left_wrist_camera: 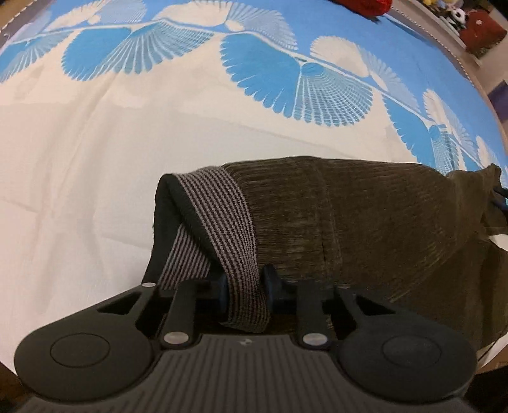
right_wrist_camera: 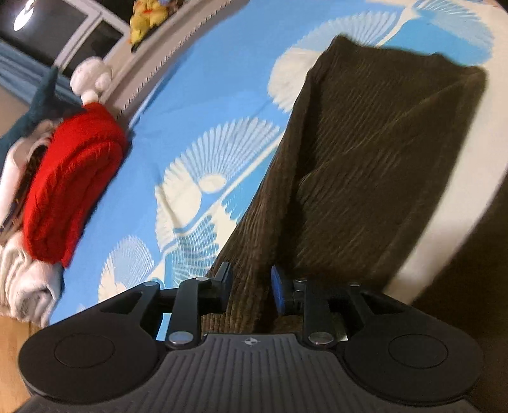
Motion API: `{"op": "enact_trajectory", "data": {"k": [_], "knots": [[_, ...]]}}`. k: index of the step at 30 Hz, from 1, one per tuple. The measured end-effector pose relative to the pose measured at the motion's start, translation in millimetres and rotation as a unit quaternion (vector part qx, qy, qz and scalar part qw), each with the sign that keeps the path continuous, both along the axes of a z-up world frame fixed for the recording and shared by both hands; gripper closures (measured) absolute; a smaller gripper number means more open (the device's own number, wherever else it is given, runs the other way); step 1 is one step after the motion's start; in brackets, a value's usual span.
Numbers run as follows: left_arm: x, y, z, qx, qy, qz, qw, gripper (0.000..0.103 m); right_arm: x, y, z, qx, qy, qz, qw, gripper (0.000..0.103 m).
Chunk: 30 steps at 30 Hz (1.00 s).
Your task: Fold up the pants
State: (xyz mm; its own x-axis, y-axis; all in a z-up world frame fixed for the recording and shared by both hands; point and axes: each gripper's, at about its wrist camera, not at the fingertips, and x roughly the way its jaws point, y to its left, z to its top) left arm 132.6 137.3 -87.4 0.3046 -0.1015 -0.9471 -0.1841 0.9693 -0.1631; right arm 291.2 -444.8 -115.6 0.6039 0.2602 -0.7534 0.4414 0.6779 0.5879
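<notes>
Dark olive corduroy pants [left_wrist_camera: 349, 216] lie on a bed with a blue and white fan-patterned sheet [left_wrist_camera: 95, 143]. My left gripper [left_wrist_camera: 244, 286] is shut on the grey-and-black striped waistband [left_wrist_camera: 222, 216], which is folded back at the pants' left end. In the right wrist view the pants [right_wrist_camera: 365, 152] stretch away from me across the sheet [right_wrist_camera: 206, 95]. My right gripper [right_wrist_camera: 250, 286] is shut on a fold of the corduroy near the bed's edge. The far end of the pants looks doubled over.
A folded red knit garment [right_wrist_camera: 70, 190] sits on a pile of white cloth [right_wrist_camera: 25, 279] at the bed's left edge. Plush toys [right_wrist_camera: 92, 76] line a ledge behind. A shelf with toys [left_wrist_camera: 470, 22] stands at the far right. Wood floor [right_wrist_camera: 12, 349] lies below.
</notes>
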Motion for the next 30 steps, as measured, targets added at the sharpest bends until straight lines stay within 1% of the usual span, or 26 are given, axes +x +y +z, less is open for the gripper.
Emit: {"op": "enact_trajectory", "data": {"k": [3,5,6,7,8,10,11,14,15,17,18,19,20,21,22,23,24,25,26,27,28,29,30], "knots": [[0.4,3.4,3.3,-0.005,-0.007,-0.002,1.0,0.082,12.5,10.7,-8.9,-0.015,0.012,0.015,1.0,0.073],[-0.2,5.6,7.0,-0.007,-0.015,-0.003,0.9999,0.083,15.5,15.0,-14.7,-0.024,0.027,0.011,0.999,0.073],[-0.3,6.1,8.6,-0.007,-0.018,-0.004,0.9998,0.084,16.0,16.7,-17.9,-0.02,0.033,0.005,0.999,0.074],[-0.3,6.4,9.7,-0.009,-0.021,-0.005,0.9997,0.084,15.8,18.2,-20.6,-0.014,0.036,0.001,0.999,0.077],[-0.4,6.8,10.7,-0.01,-0.023,-0.005,0.9997,0.085,14.7,19.7,-21.5,-0.012,0.036,-0.002,0.999,0.091],[-0.4,7.2,12.5,-0.011,-0.027,-0.005,0.9996,0.086,10.1,20.0,-15.8,-0.013,0.025,-0.012,1.0,0.097],[-0.7,7.3,14.7,-0.011,-0.031,-0.005,0.9994,0.086,6.3,18.6,-9.2,-0.012,0.015,-0.02,1.0,0.099],[-4.1,11.2,25.7,-0.012,-0.052,0.0,0.9985,0.087,-14.2,12.0,23.8,-0.009,-0.027,-0.032,0.999,0.101],[-6.5,13.7,31.2,-0.008,-0.063,-0.001,0.998,0.087,-25.5,8.6,38.7,-0.013,-0.033,-0.034,0.999,0.101],[-13.9,21.0,46.4,0.003,-0.09,0.005,0.9959,0.088,-55.6,2.8,67.7,-0.004,-0.051,-0.04,0.998,0.101],[-18.7,26.8,53.8,0.006,-0.102,0.01,0.9947,0.088,-71.6,2.2,81.1,-0.01,-0.06,-0.035,0.998,0.101],[-24.5,32.4,60.0,0.01,-0.111,0.014,0.9937,0.088,-91.6,4.3,95.8,-0.034,-0.062,-0.027,0.997,0.101],[-29.6,36.7,63.3,0.016,-0.116,0.017,0.993,0.088,-111.3,8.7,106.6,-0.06,-0.055,-0.022,0.996,0.101],[-34.1,40.3,64.0,0.024,-0.114,0.017,0.993,0.088,-134.8,11.8,112.2,-0.072,-0.04,-0.022,0.996,0.101],[-37.0,42.4,61.4,0.032,-0.106,0.015,0.9938,0.088,-153.1,13.7,111.7,-0.073,-0.02,-0.019,0.997,0.101],[-38.7,42.8,55.6,0.044,-0.09,0.009,0.9949,0.088,-170.8,16.0,105.7,-0.075,0.011,-0.01,0.997,0.101],[-38.8,41.6,48.8,0.057,-0.074,0.004,0.9956,0.088,-186.1,19.2,93.1,-0.072,0.057,0.005,0.996,0.1],[-37.8,39.0,41.3,0.07,-0.056,-0.001,0.996,0.086,-198.0,19.1,76.9,-0.059,0.105,0.016,0.993,0.1],[-36.3,35.3,34.4,0.077,-0.04,-0.012,0.9961,0.085,-205.9,16.9,63.6,-0.048,0.142,0.018,0.989,0.099],[-35.6,32.6,32.0,0.086,-0.036,-0.017,0.9955,0.081,-212.4,12.0,50.4,-0.041,0.17,0.022,0.984,0.096],[-34.0,30.5,33.0,0.099,-0.038,-0.016,0.9942,0.075,-213.1,7.4,44.3,-0.03,0.175,0.026,0.984,0.096],[-33.6,31.3,34.9,0.109,-0.043,-0.014,0.9931,0.074,-212.5,-0.1,43.2,-0.036,0.169,0.024,0.985,0.096],[-32.8,32.6,38.1,0.115,-0.048,-0.006,0.9922,0.073,-210.5,-10.1,47.5,-0.043,0.155,0.003,0.987,0.096]]}}
